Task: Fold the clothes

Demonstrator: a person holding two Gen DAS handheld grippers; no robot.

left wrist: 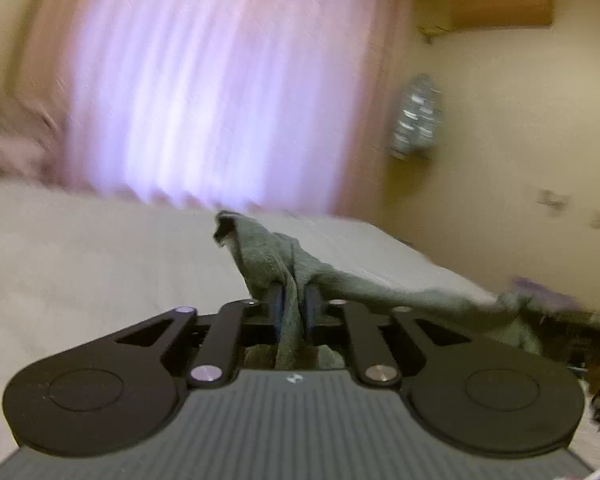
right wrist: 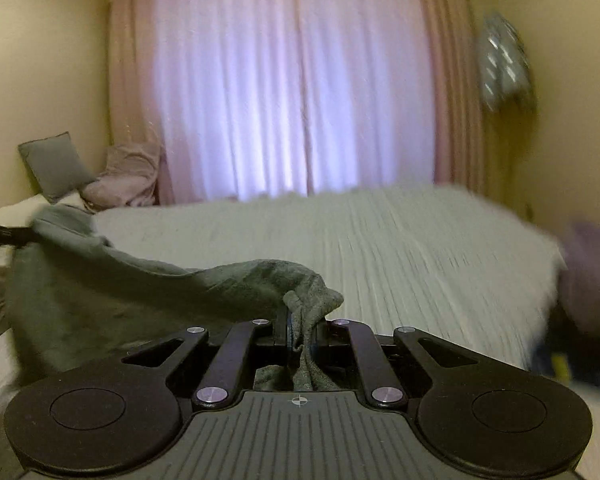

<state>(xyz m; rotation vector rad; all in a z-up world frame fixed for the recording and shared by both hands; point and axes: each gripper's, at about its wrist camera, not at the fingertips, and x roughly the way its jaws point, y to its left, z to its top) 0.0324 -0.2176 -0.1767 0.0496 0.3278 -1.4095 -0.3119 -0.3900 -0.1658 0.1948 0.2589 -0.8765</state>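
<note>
Garment: a grey-green piece of clothing (right wrist: 100, 280), knit or fleece by its look, lifted above the bed (right wrist: 380, 248) and strung between my two grippers.
Left gripper (left wrist: 293, 300): closed on a bunched fold of the cloth; the fabric passes between the jaws and hangs down behind them.
Right gripper (right wrist: 302, 320): closed on another gathered edge; a knot of cloth bulges just ahead of the jaws.
Handling: I judge it soft, limp and light; it sags between the grips and has no stiffness to hold a crease unaided. Not fragile. The nap looks grippy rather than slippery.
Where to hold: corners or hems serve best, so the panel hangs flat. Both present grips are on bunched folds, so I expect wrinkles unless the cloth is drawn taut.
Free end: in the right wrist view the cloth trails down to the left, its lower part touching the bed.
Bed edges: the far edge meets the pink curtain (right wrist: 300, 92); the right edge drops off near the yellow wall (left wrist: 520, 140).
Open room: the ribbed cover ahead is bare and broad, good for laying out.
Obstacles: a grey pillow (right wrist: 54, 166) and a pink heap (right wrist: 128, 178) sit at the far left corner, well apart from the cloth.
Blur: the right margin shows a dark shape I cannot identify.
</note>
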